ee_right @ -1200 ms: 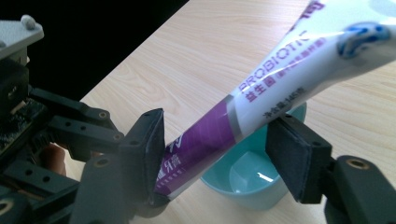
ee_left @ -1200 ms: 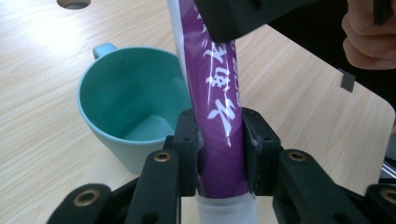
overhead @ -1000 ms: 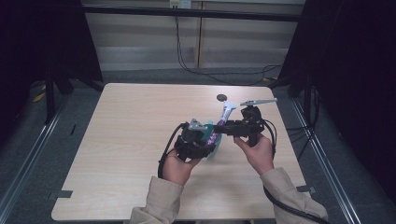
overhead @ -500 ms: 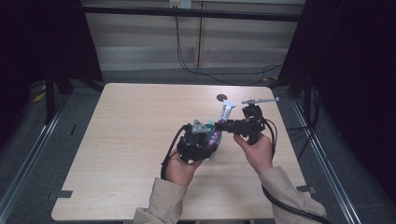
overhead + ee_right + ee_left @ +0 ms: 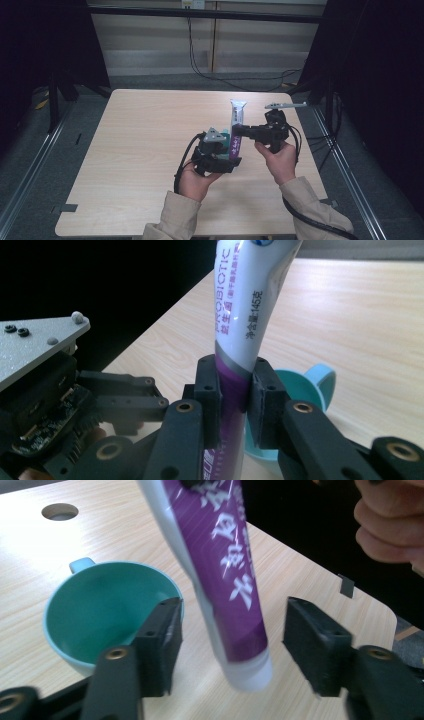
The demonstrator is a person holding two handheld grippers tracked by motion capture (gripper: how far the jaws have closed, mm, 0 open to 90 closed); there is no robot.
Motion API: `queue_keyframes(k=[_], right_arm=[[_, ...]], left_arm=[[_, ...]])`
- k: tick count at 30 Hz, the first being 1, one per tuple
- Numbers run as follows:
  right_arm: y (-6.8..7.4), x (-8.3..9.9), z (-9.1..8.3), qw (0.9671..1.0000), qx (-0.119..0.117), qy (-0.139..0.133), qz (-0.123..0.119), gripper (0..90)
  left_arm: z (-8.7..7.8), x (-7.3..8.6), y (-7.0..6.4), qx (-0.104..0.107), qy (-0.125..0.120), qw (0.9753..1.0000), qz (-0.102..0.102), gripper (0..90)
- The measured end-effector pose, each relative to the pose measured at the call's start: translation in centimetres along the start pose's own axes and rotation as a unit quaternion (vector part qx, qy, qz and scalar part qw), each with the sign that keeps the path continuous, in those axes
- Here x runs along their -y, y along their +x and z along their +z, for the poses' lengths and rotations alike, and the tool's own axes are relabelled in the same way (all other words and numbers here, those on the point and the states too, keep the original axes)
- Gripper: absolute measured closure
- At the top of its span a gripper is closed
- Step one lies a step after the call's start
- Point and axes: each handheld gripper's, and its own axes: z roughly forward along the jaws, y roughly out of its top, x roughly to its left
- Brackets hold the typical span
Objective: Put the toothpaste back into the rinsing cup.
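Note:
A purple and white toothpaste tube (image 5: 237,122) stands nearly upright over the table, capped end down. My right gripper (image 5: 236,132) is shut on its middle; in the right gripper view the tube (image 5: 245,305) sits squeezed between the pads of my right gripper (image 5: 235,385). My left gripper (image 5: 231,154) is open. In the left gripper view the tube's lower end (image 5: 225,580) hangs between the spread jaws of my left gripper (image 5: 232,630), touching neither. A teal cup (image 5: 100,605) rests on the table just beyond the left jaw, empty.
The cup (image 5: 300,385) sits behind the tube, its handle pointing away. A round hole (image 5: 60,511) is cut in the wooden tabletop (image 5: 150,130) farther back. The right table edge and a dark drop lie close to the right hand (image 5: 280,162).
Both hands have drifted slightly to the right. The tube's top end now covers the hole in the table in the high view. The right gripper stays shut on the tube.

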Motion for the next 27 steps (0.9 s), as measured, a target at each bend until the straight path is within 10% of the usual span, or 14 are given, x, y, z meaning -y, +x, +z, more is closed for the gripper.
queue_keyframes(k=[12, 27], right_arm=[[0.5, -0.3, -1.2, 0.9981, 0.013, -0.027, -0.054, 77.4], [0.1, -1.0, -1.9, 0.9959, 0.031, -0.045, -0.072, 77.4]], left_arm=[[-2.6, 1.6, 1.4, 0.033, -0.016, 0.9992, -0.019, 27.2], [-3.4, 5.0, 3.9, 0.004, 0.022, 0.9995, -0.021, 23.1]])
